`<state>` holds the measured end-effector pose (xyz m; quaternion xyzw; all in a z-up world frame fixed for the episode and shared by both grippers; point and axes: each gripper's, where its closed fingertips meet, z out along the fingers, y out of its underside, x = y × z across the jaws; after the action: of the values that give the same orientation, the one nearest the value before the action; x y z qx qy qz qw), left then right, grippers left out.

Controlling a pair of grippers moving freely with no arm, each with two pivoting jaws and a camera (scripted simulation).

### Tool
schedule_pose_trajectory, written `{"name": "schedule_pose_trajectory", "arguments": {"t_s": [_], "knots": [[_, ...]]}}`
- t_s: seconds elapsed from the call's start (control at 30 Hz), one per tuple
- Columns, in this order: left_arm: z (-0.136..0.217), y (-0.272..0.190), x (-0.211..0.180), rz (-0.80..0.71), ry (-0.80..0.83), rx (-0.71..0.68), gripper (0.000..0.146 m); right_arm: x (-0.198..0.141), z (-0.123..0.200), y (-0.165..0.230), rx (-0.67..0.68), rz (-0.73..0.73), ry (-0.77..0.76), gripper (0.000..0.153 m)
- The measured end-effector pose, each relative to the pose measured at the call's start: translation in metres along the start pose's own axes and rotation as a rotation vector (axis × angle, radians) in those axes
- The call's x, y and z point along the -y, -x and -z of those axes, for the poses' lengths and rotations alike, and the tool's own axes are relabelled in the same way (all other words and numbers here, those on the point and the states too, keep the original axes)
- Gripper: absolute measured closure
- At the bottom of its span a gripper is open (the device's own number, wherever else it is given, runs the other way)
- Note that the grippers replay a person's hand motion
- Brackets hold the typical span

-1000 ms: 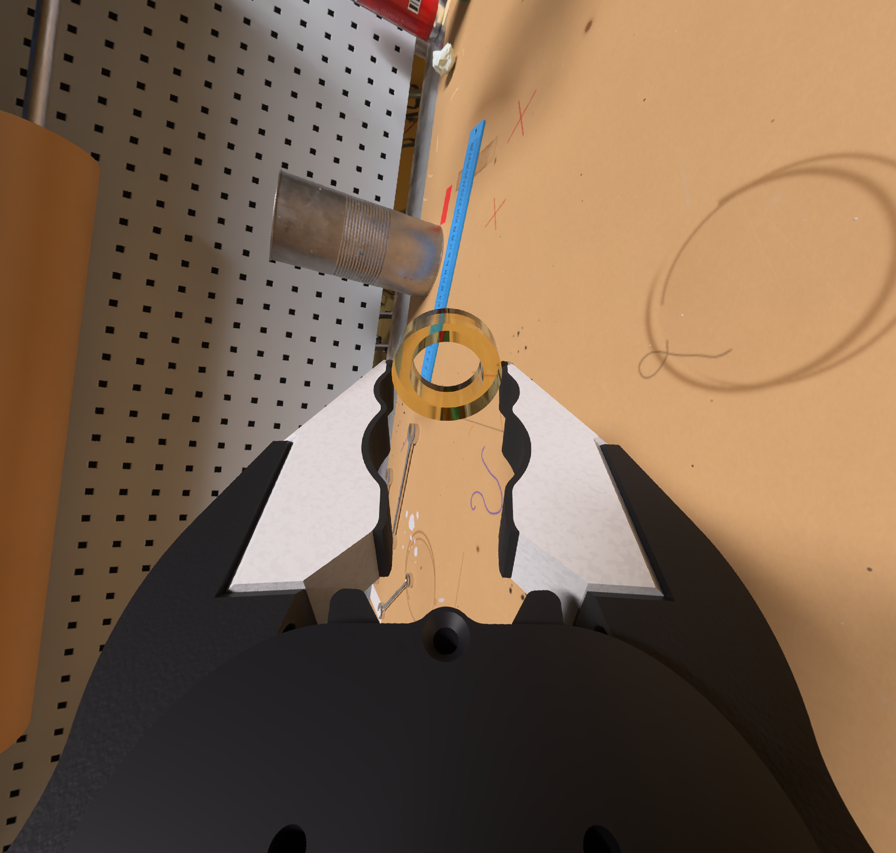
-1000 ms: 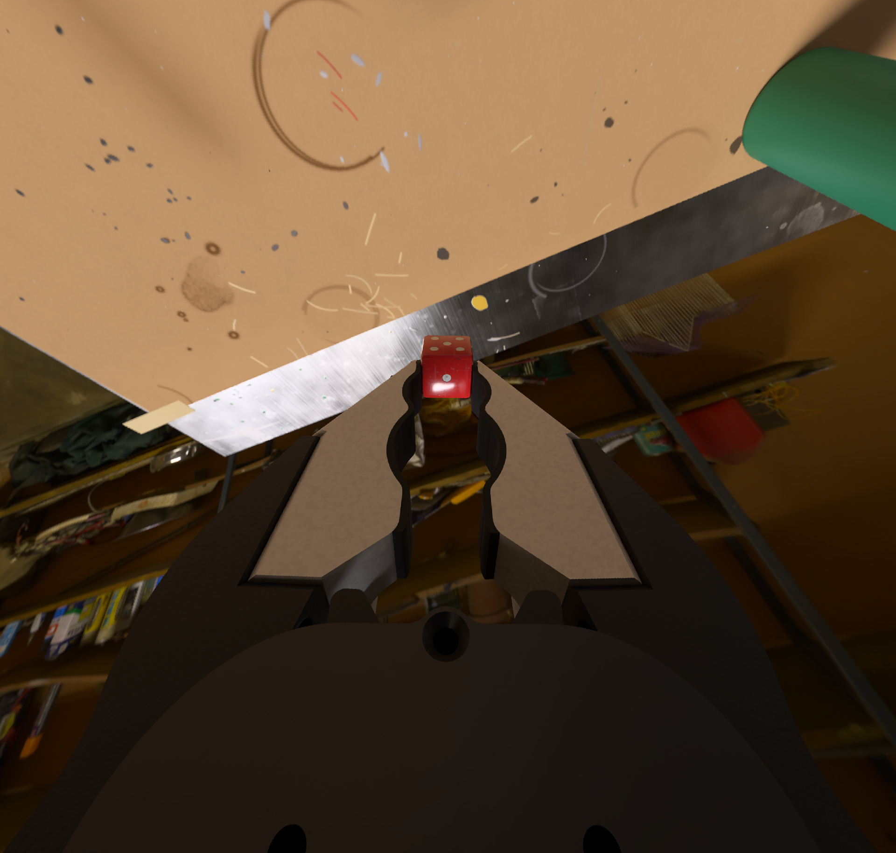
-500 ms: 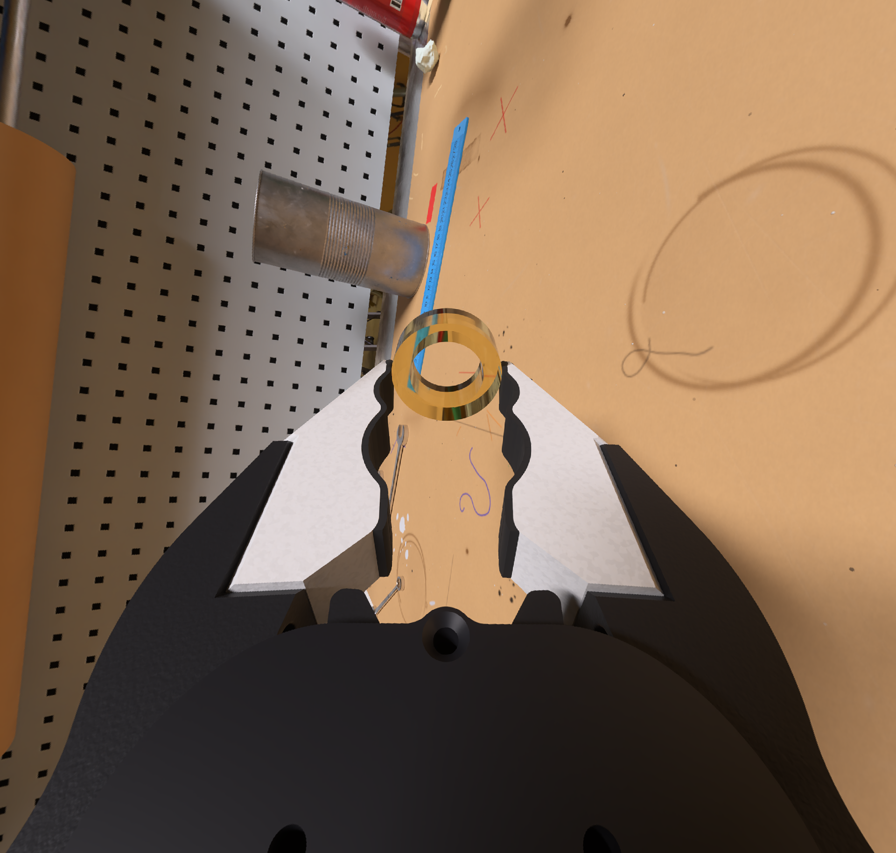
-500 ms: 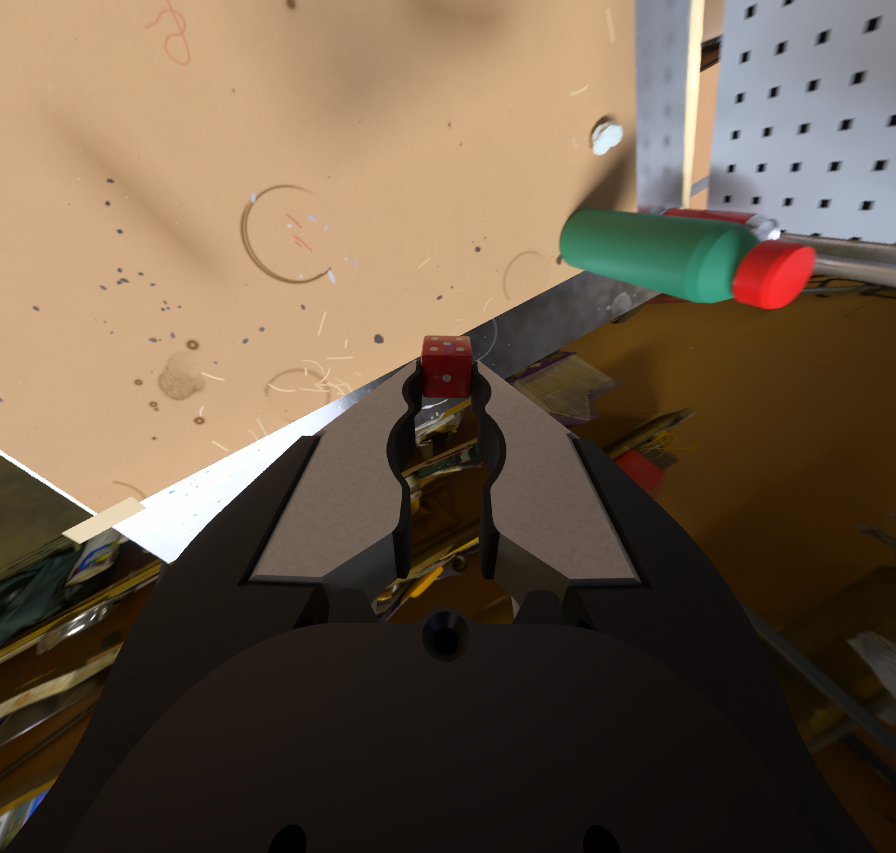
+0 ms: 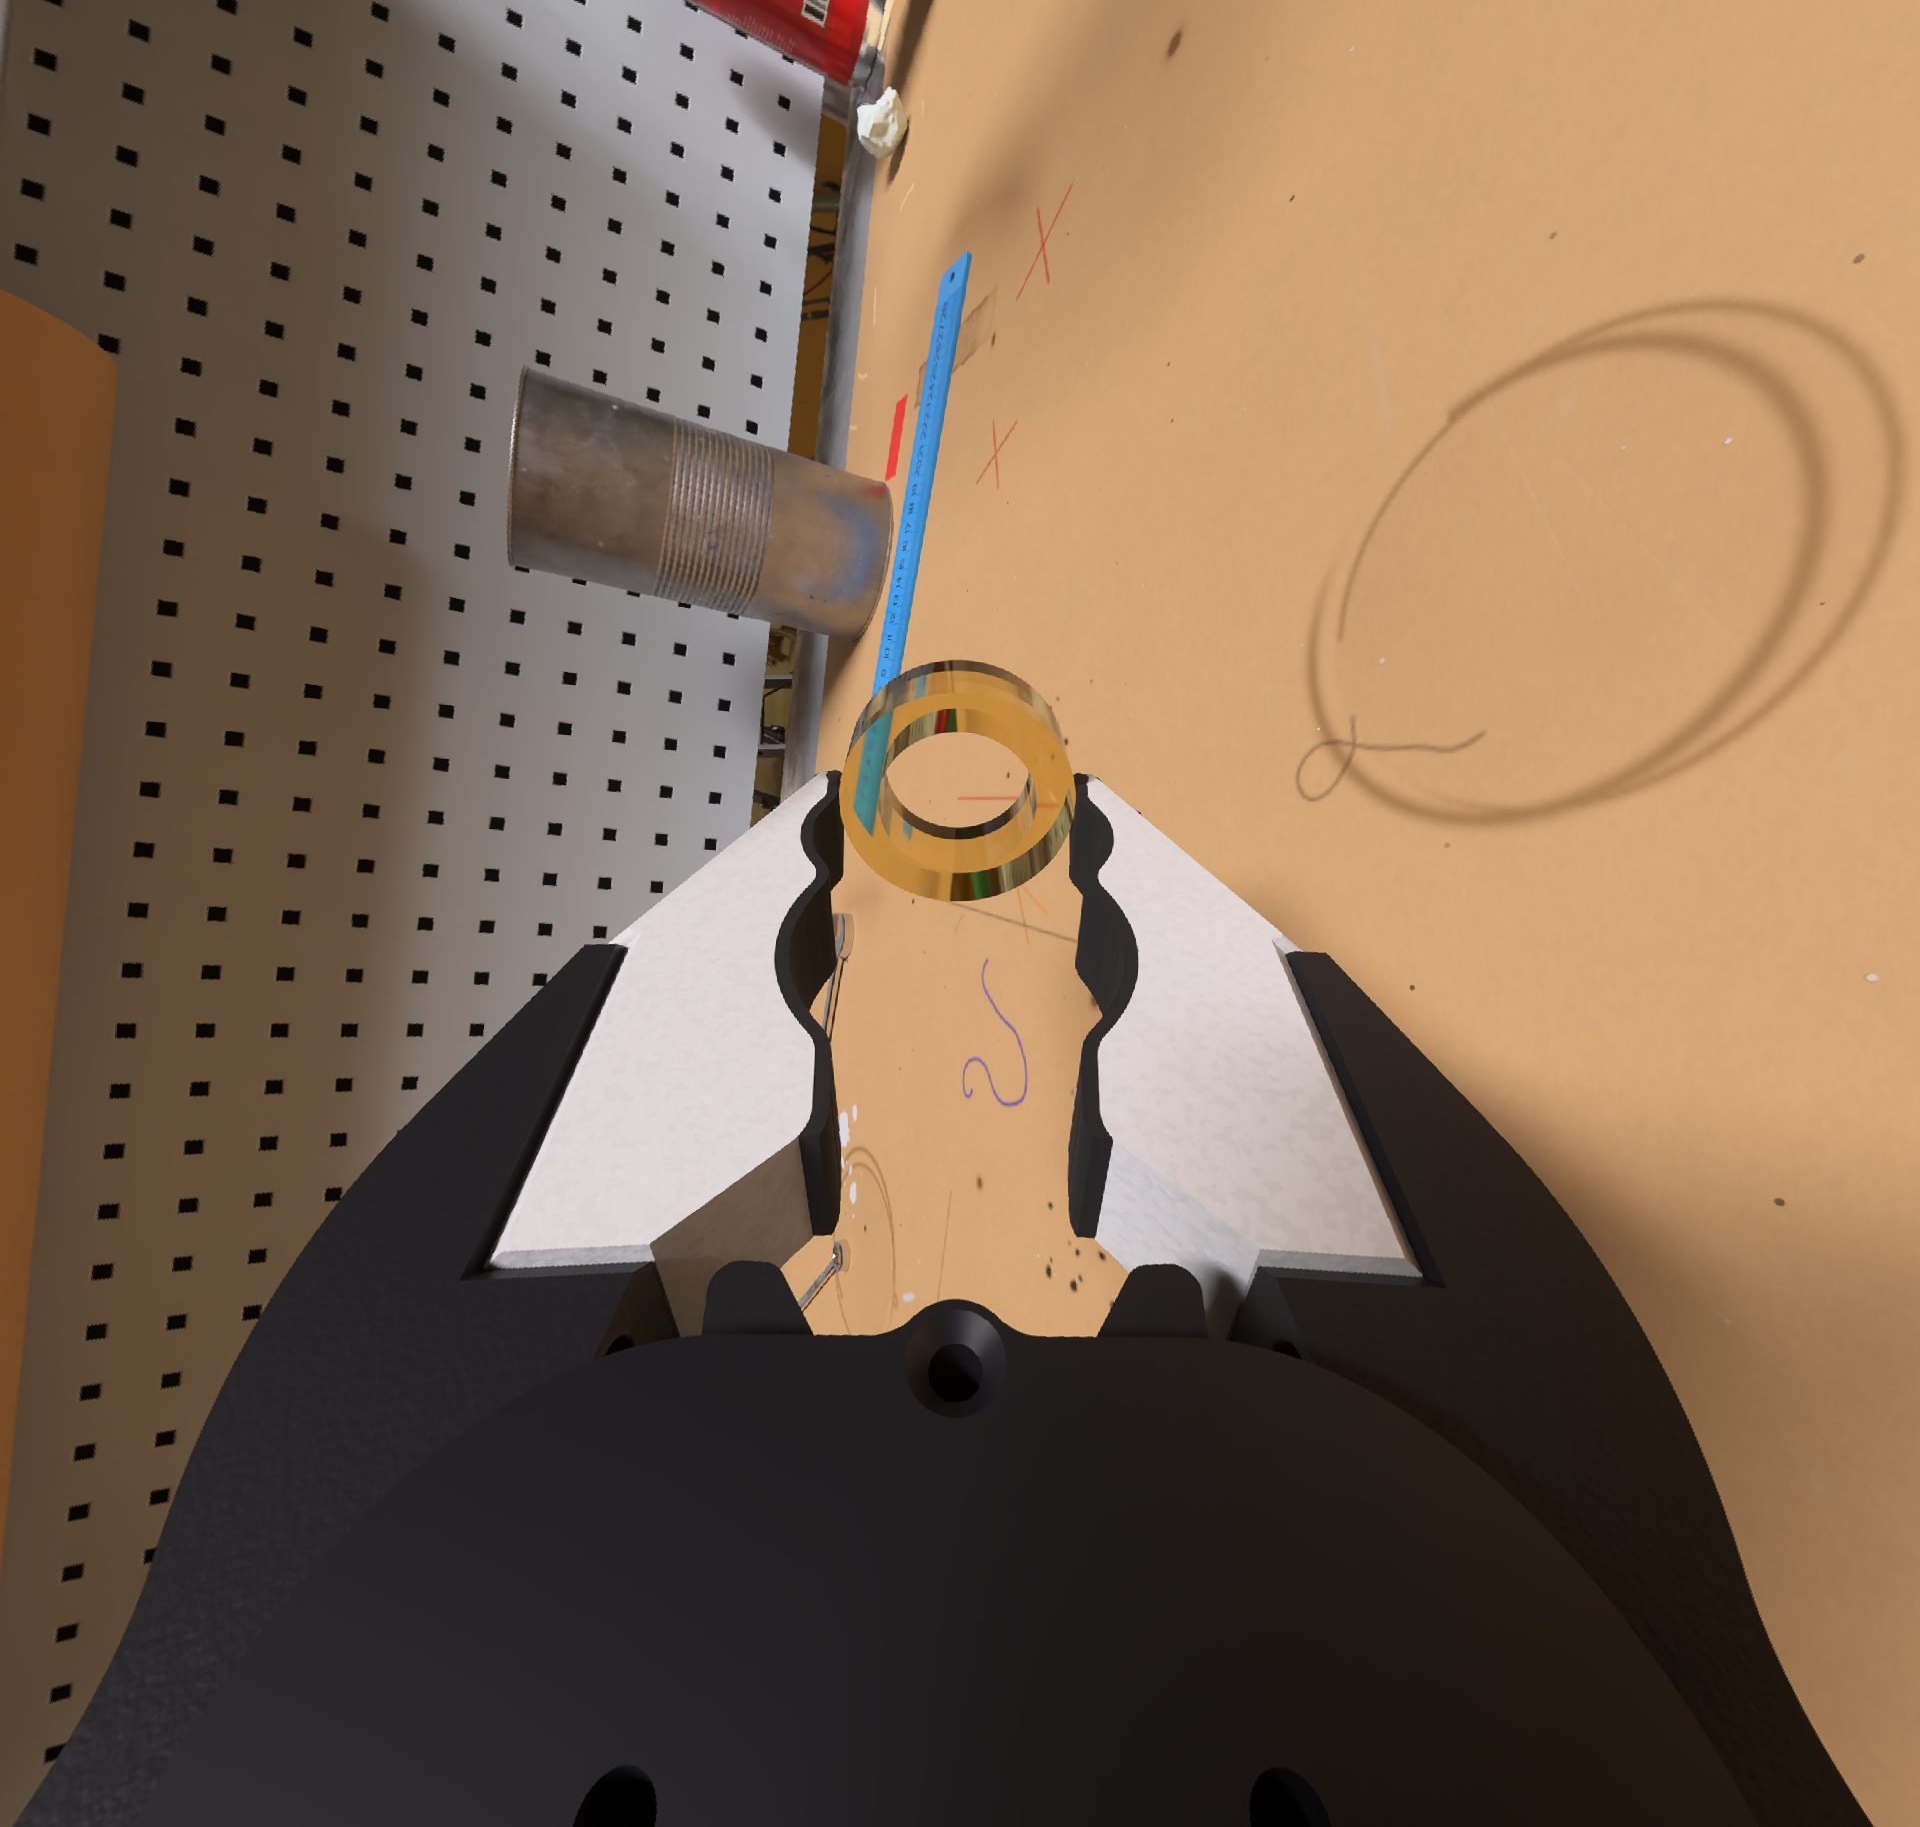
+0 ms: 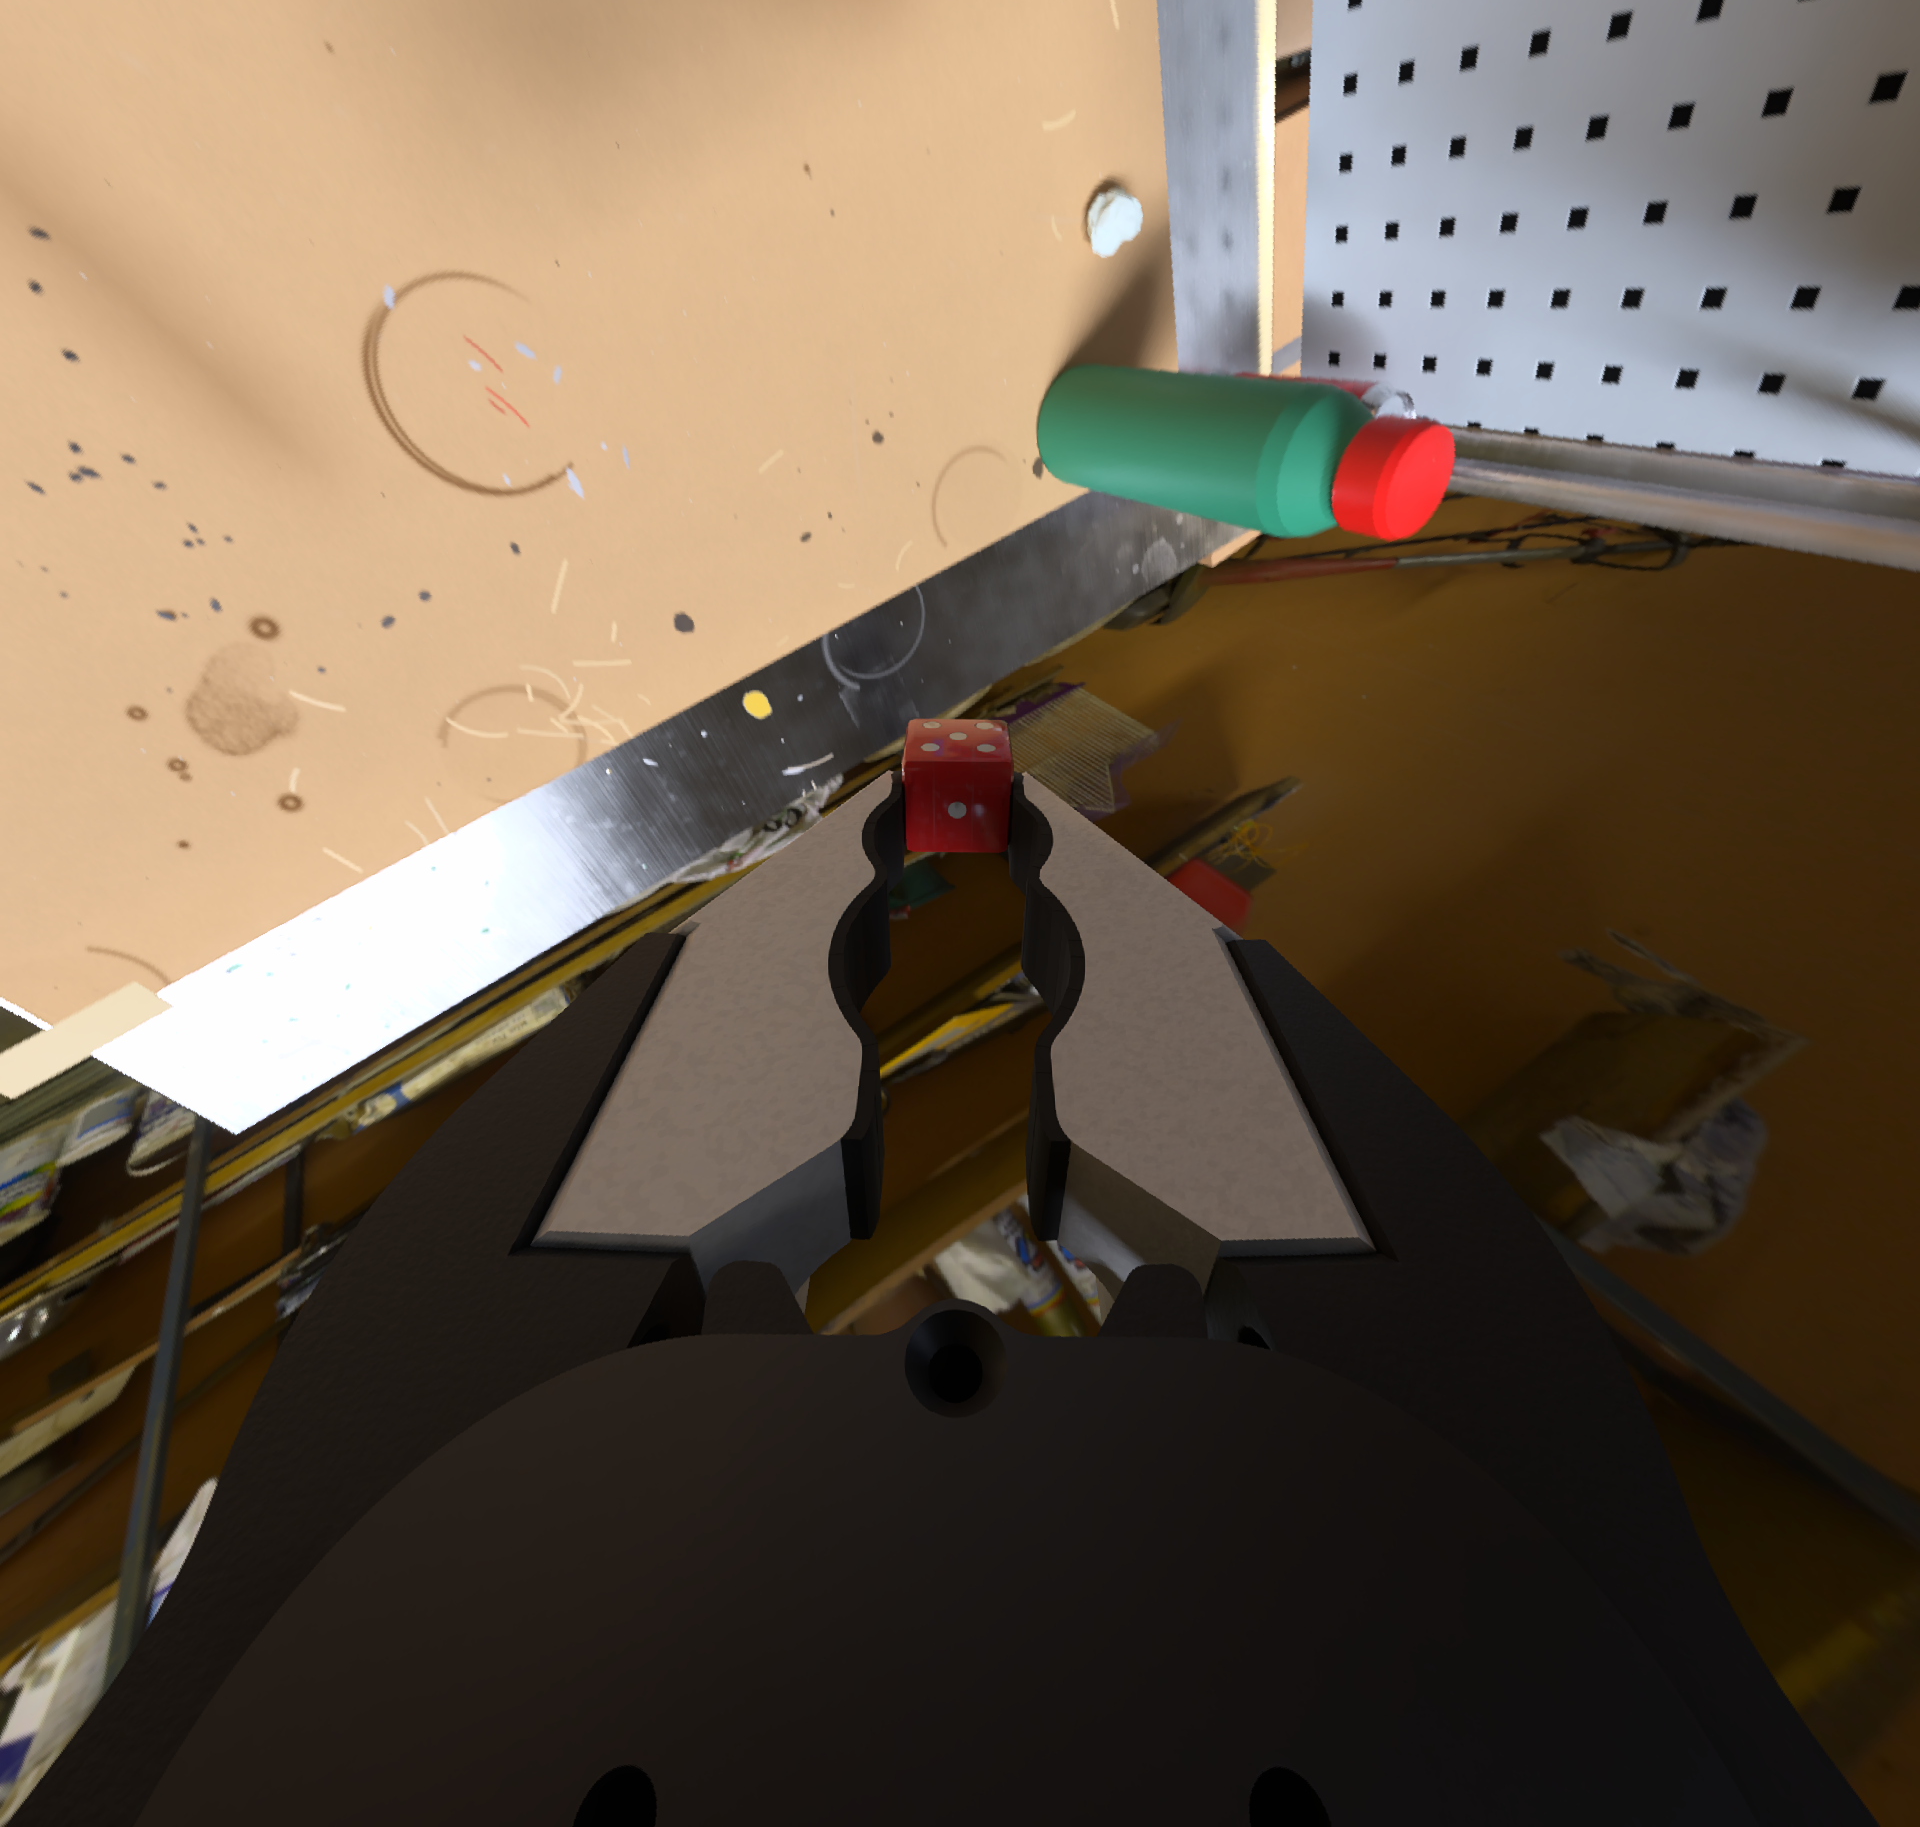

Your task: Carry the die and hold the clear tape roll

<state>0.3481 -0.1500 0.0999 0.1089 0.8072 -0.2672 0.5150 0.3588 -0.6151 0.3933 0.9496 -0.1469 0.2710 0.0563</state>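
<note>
In the left wrist view my left gripper (image 5: 956,801) is shut on the clear tape roll (image 5: 881,811), an amber see-through ring held between the fingertips above the tan bench top (image 5: 1455,1050). In the right wrist view my right gripper (image 6: 956,806) is shut on the red die (image 6: 956,790) with white pips, held at the fingertips just past the bench's metal edge strip (image 6: 582,821), over the space beyond the bench.
A metal pipe piece (image 5: 686,520), a blue ruler (image 5: 920,468) and a red can (image 5: 779,1) lie near the white pegboard (image 5: 364,427). A green bottle with a red cap (image 6: 1236,452) stands at the bench corner by the pegboard (image 6: 1610,167). Cluttered shelves (image 6: 260,1258) lie beyond the edge.
My right gripper has swung round with the die, so the green bottle and pegboard have come into view. My left gripper holds the tape roll and has drifted only slightly.
</note>
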Motion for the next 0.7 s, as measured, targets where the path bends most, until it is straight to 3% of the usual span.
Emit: {"name": "schedule_pose_trajectory", "arguments": {"t_s": [0.17,0.3,0.43,0.7], "knots": [[-0.001,-0.004,0.001,-0.004,-0.003,-0.012,0.103,-0.013,0.003,0.005,0.015,0.036,0.071,0.134],[-0.001,-0.007,0.004,-0.009,-0.008,-0.019,0.103,-0.003,-0.016,0.022,0.116,0.102,0.101,0.134],[0.0,-0.011,0.003,-0.017,-0.007,-0.028,0.103,0.015,-0.058,0.047,0.259,0.197,0.144,0.134],[0.001,-0.013,0.0,-0.011,-0.006,-0.035,0.103,0.05,-0.14,0.059,0.332,0.315,0.193,0.134]]}}
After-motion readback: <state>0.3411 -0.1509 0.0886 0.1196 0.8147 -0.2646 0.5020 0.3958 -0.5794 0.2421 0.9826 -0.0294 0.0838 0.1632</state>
